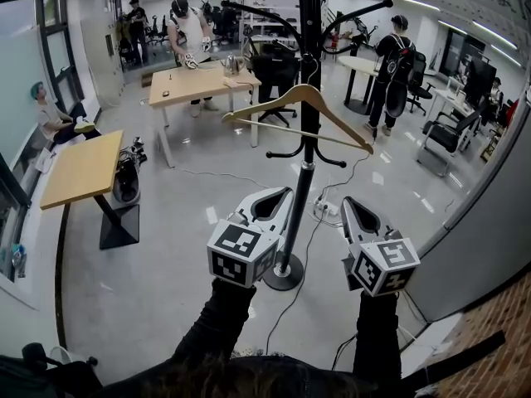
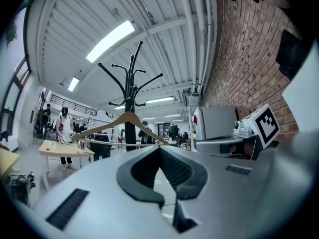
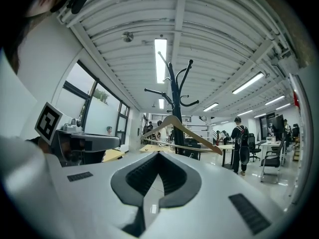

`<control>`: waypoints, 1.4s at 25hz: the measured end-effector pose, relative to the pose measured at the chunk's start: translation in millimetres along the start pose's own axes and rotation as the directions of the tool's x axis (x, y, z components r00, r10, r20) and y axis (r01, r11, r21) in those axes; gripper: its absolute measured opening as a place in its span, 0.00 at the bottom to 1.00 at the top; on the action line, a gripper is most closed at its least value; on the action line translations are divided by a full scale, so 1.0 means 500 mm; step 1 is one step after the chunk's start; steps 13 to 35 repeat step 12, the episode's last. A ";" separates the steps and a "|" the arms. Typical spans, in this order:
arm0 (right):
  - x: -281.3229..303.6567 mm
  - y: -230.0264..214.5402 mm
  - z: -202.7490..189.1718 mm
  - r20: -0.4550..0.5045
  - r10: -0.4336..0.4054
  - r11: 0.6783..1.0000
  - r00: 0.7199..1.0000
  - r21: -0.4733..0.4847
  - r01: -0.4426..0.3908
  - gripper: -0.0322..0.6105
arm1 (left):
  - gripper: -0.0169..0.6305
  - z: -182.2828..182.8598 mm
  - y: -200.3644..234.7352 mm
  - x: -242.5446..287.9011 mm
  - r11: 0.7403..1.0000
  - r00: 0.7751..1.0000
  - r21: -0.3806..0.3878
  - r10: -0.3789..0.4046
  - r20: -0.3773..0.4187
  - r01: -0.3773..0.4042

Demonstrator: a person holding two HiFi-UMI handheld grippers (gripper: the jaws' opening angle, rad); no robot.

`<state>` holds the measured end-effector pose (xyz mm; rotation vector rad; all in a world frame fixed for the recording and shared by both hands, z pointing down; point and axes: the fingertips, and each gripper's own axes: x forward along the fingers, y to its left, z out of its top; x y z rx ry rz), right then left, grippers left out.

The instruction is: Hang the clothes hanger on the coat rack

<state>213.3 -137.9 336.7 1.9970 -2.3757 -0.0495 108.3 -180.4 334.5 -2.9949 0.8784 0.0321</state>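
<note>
The wooden clothes hanger [image 1: 303,98] hangs by its hook on the black coat rack [image 1: 309,48], about halfway up the pole. Both grippers are held level in front of the rack, near its round base [image 1: 284,274]. The left gripper [image 1: 282,193] is shut with nothing in it, and so is the right gripper [image 1: 347,201]. In the left gripper view the hanger [image 2: 124,118] and rack [image 2: 130,83] stand beyond the closed jaw tips [image 2: 160,147]. The right gripper view shows the hanger [image 3: 172,121] on the rack [image 3: 174,88] past its closed tips [image 3: 158,153].
Cables and a power strip [image 1: 323,210] lie on the floor by the rack's base. Wooden tables [image 1: 199,81] [image 1: 83,168] stand behind and to the left. A black office chair [image 1: 274,73] is behind the rack. Several people stand or sit further back. A brick wall [image 1: 498,338] is at the right.
</note>
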 end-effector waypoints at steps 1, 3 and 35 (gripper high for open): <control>0.003 0.000 0.001 0.000 0.002 1.000 1.000 -0.002 -0.002 0.06 | 0.04 0.001 0.002 0.001 1.000 1.000 -0.001 0.001 0.000 -0.001; 0.009 0.000 0.005 0.006 0.008 1.000 1.000 0.006 -0.008 0.06 | 0.04 0.002 0.007 0.003 1.000 1.000 -0.002 0.002 -0.001 -0.002; 0.053 0.019 -0.009 -0.020 0.042 0.999 0.999 -0.025 -0.043 0.06 | 0.04 -0.007 0.038 0.012 1.000 1.000 -0.007 0.004 -0.009 -0.004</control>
